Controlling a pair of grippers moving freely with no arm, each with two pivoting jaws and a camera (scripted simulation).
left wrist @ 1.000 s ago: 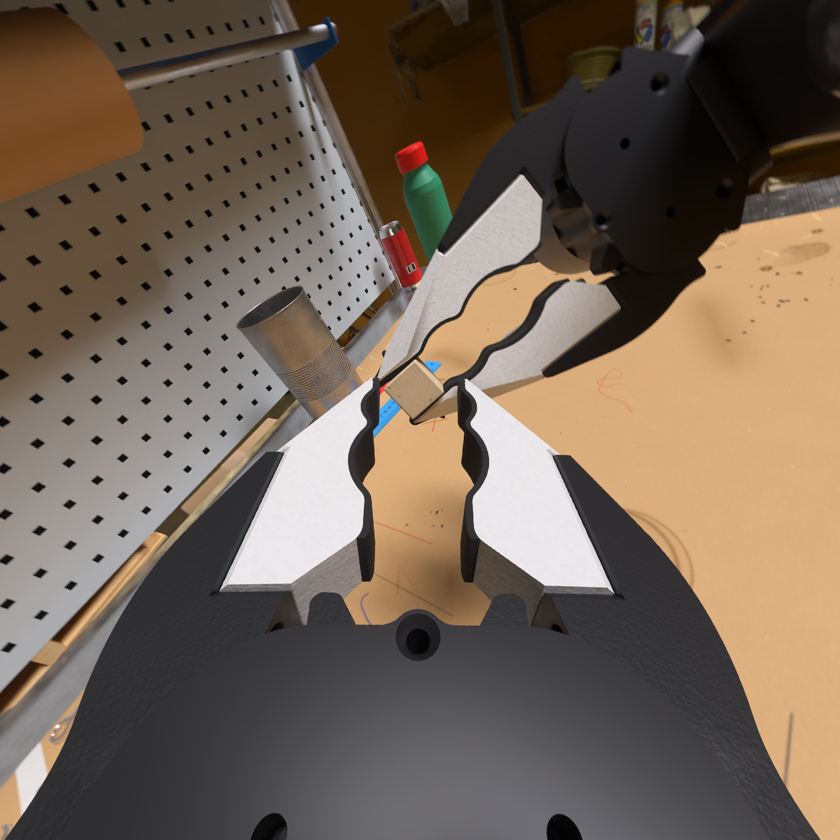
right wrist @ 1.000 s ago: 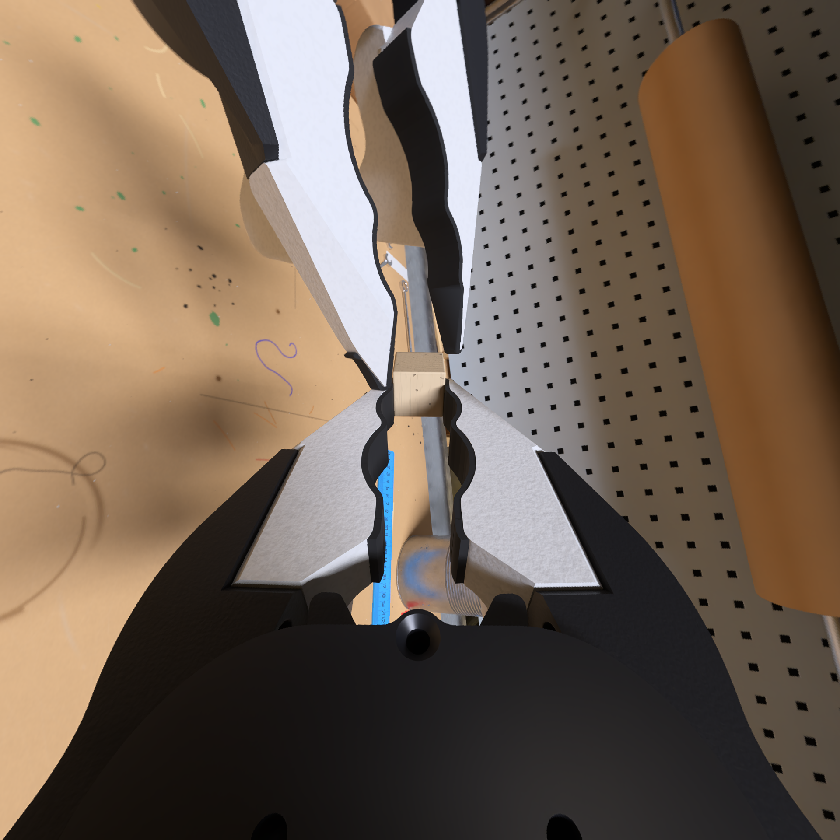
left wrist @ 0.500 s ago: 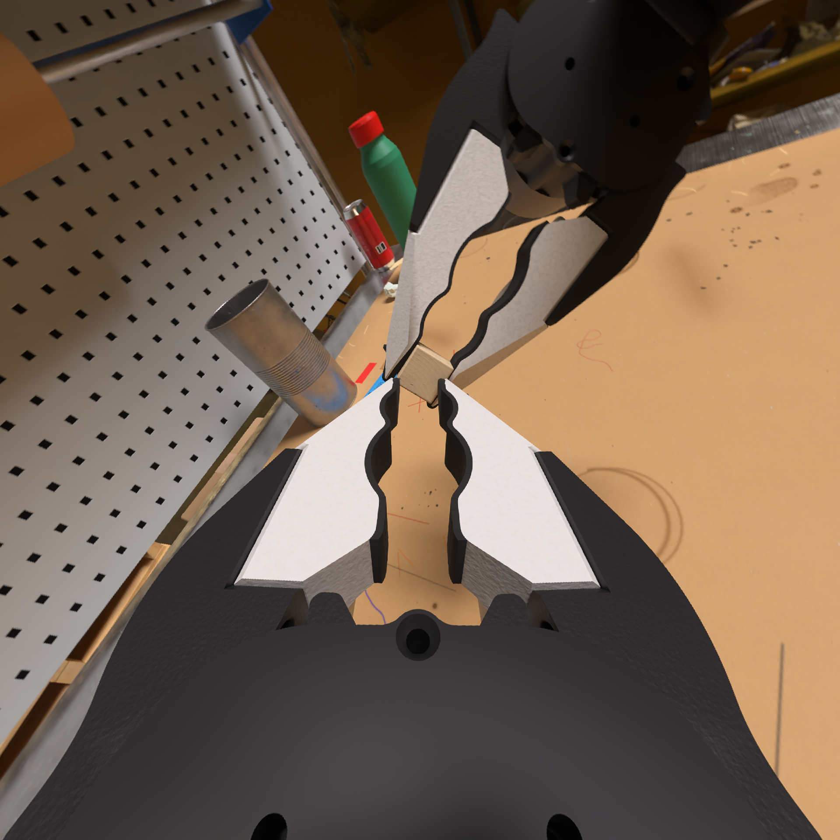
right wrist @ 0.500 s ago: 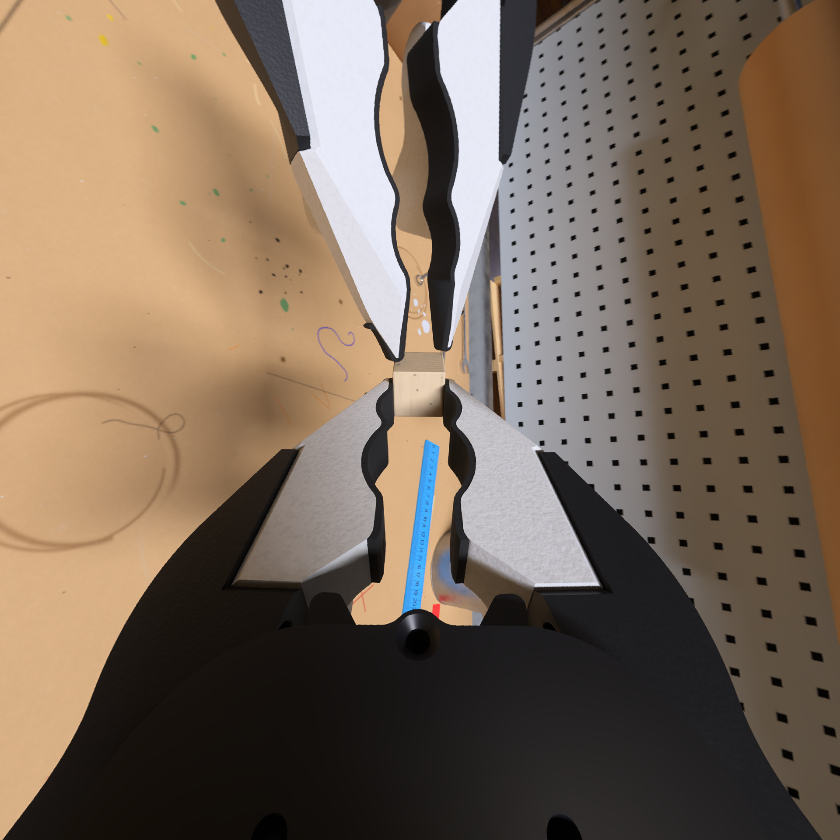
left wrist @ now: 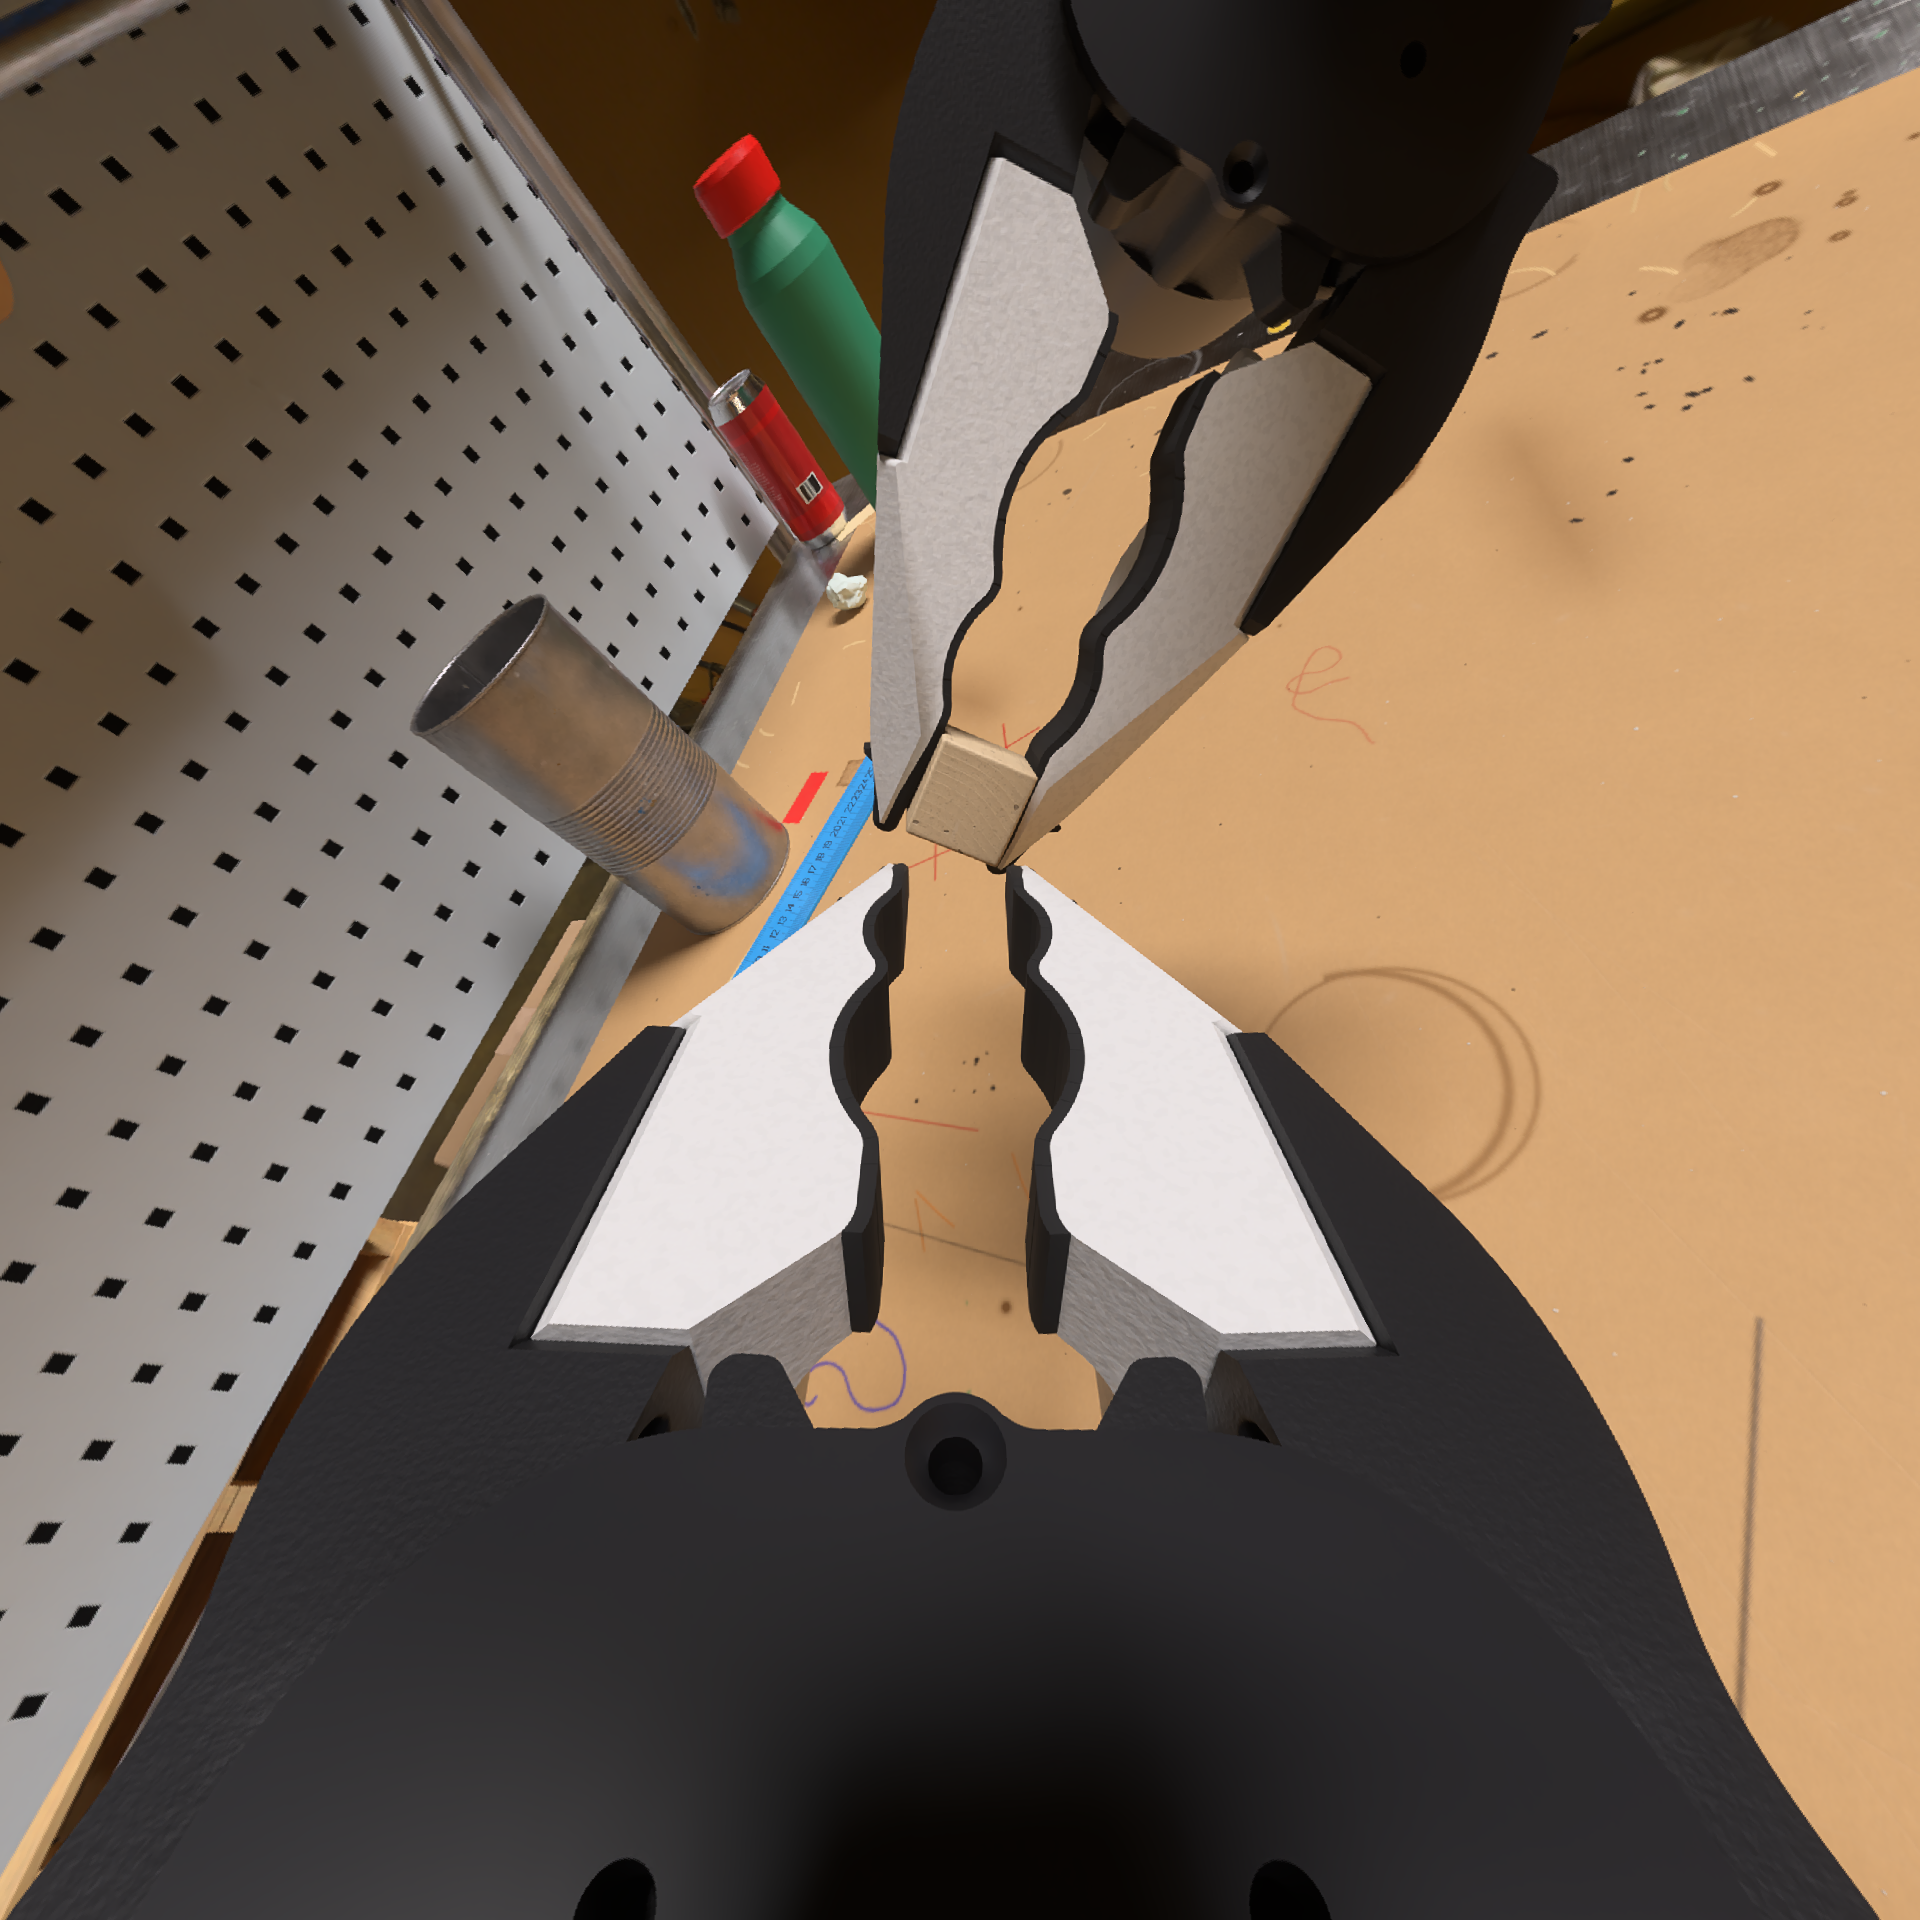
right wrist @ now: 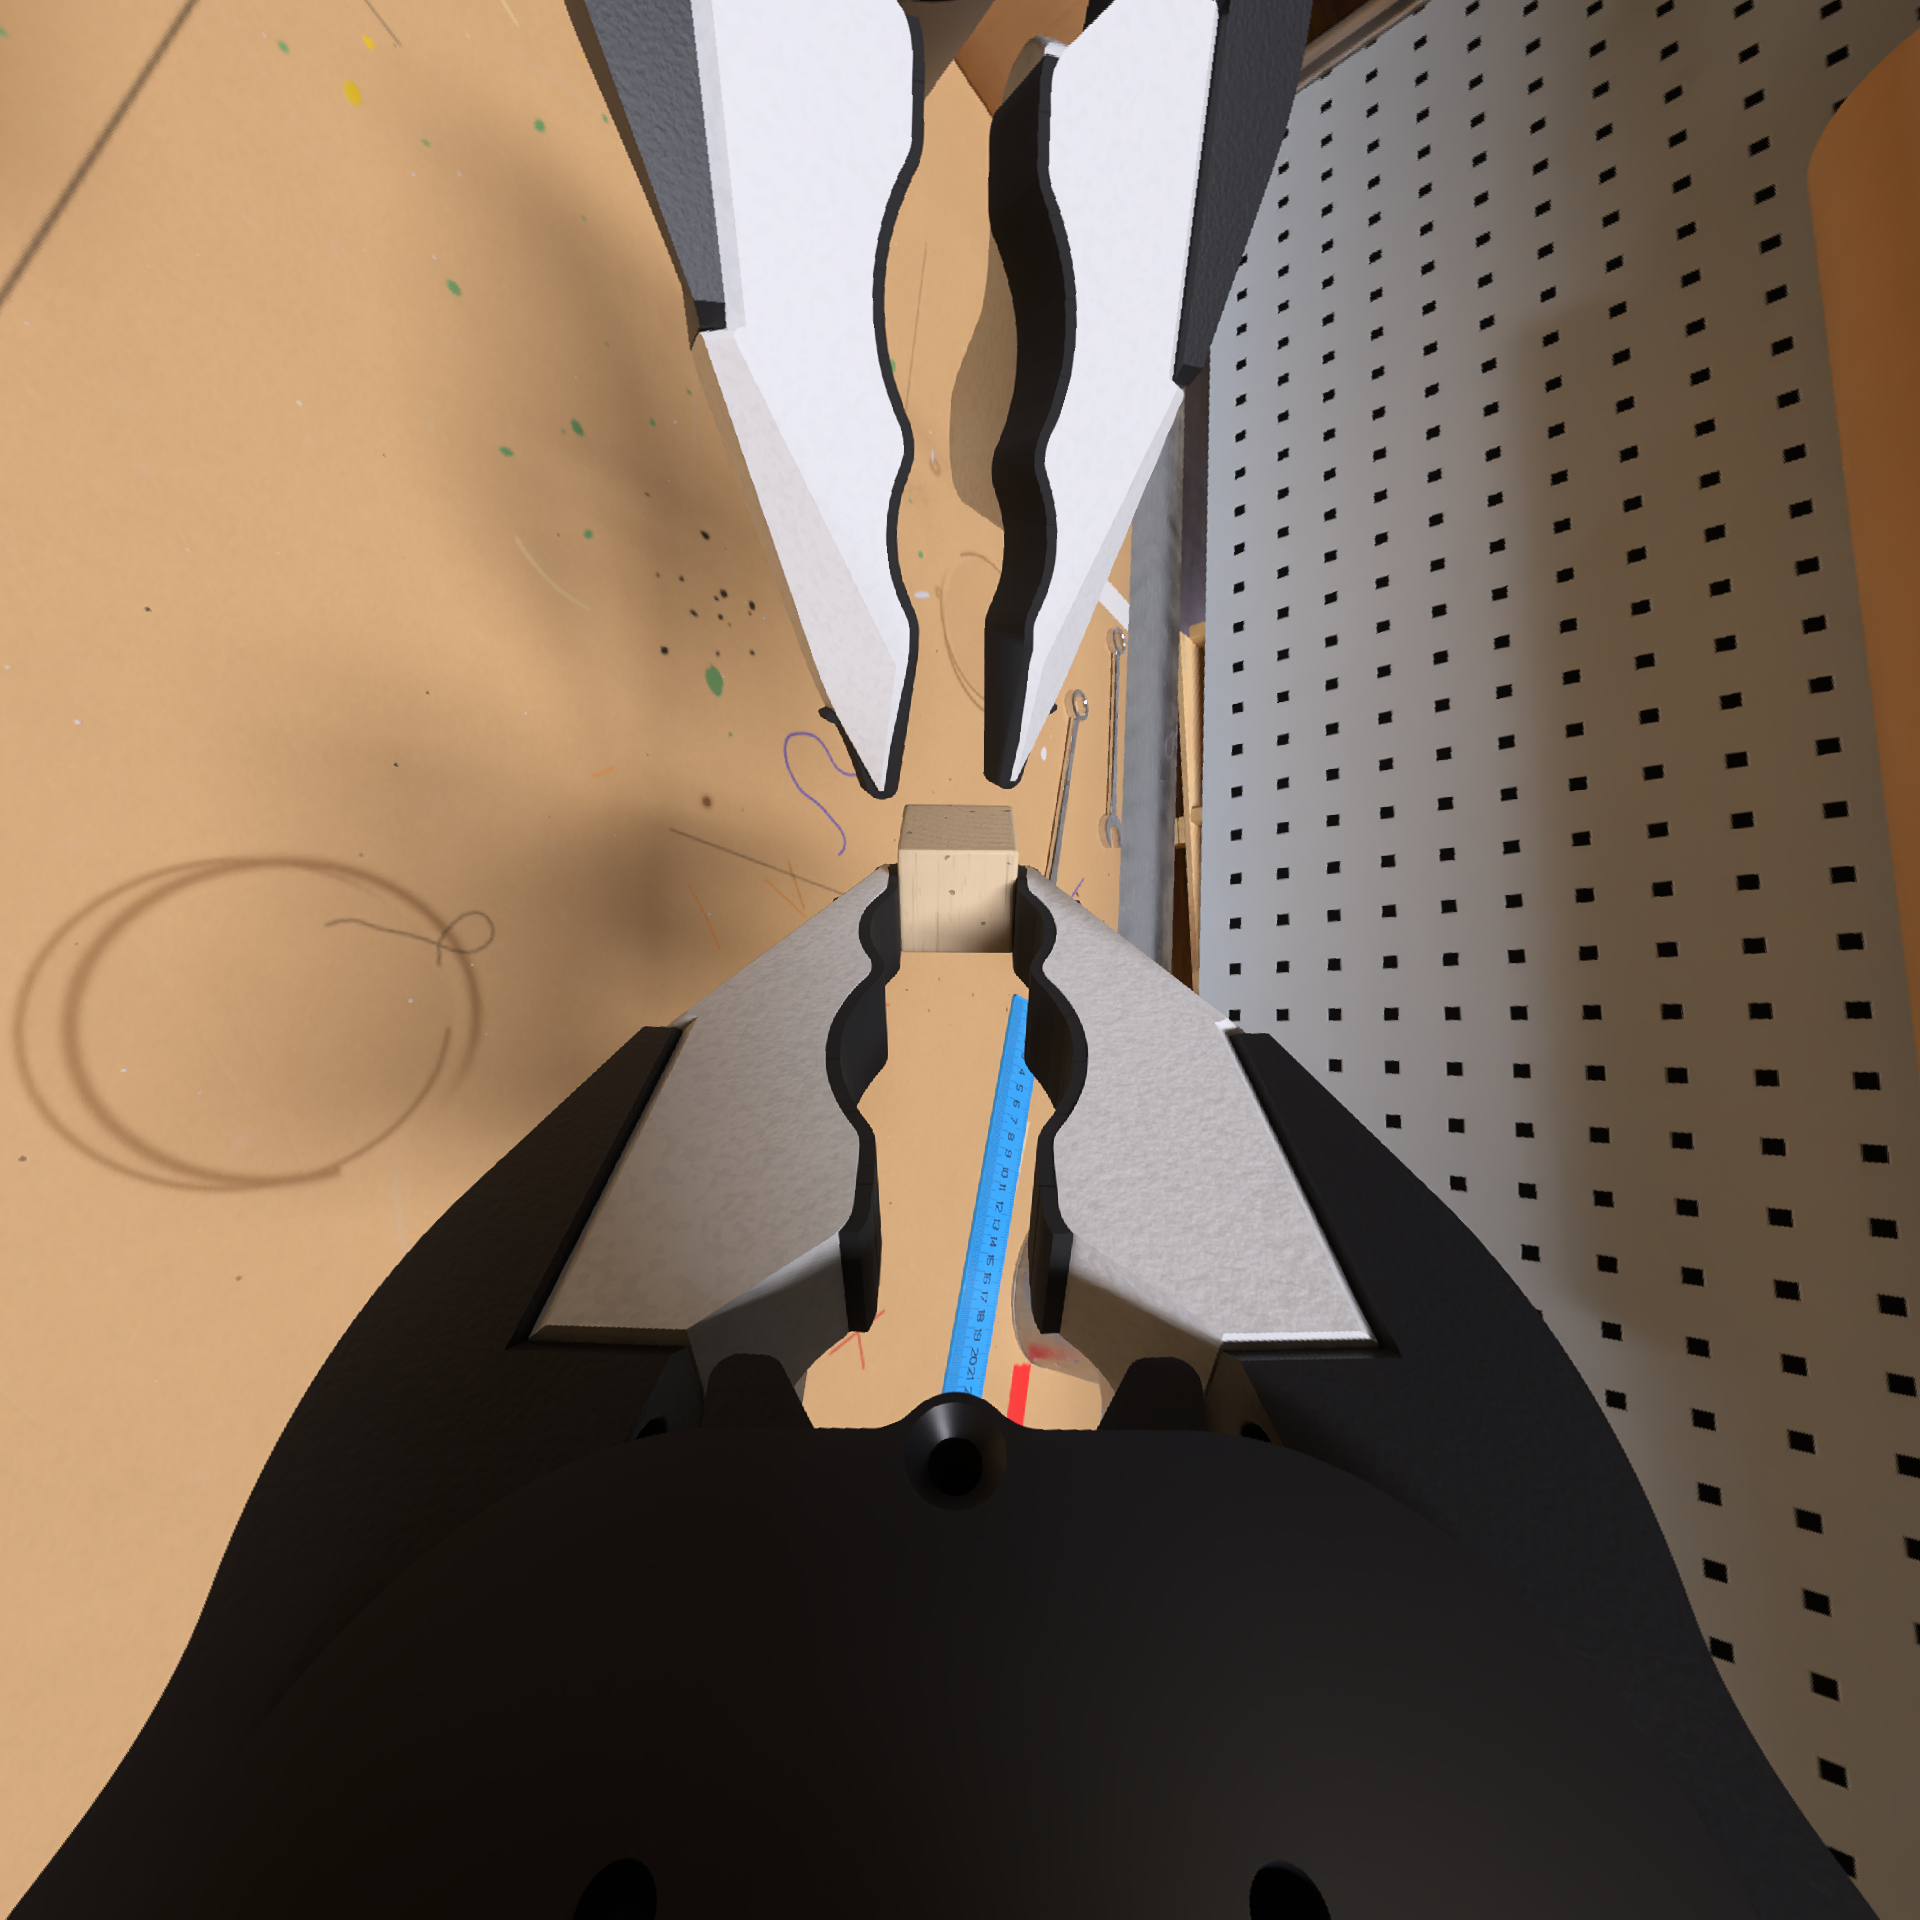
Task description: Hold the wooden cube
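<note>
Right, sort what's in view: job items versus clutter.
Job:
wooden cube, clamped in the right claw
left claw, open, just short of the cube

Lying about:
metal pipe
blue ruler
green bottle
red can
wrenches
pegboard

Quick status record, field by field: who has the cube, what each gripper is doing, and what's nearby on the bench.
cube: wooden cube, clamped at the fingertips of the right gripper, held above the workbench
right gripper: shut on the cube
left gripper: left gripper has its jaws apart, holds nothing, tips just short of the cube, not touching
nearby: metal pipe lying by the pegboard; blue ruler flat on the bench below the cube; green bottle and red can farther back
</note>
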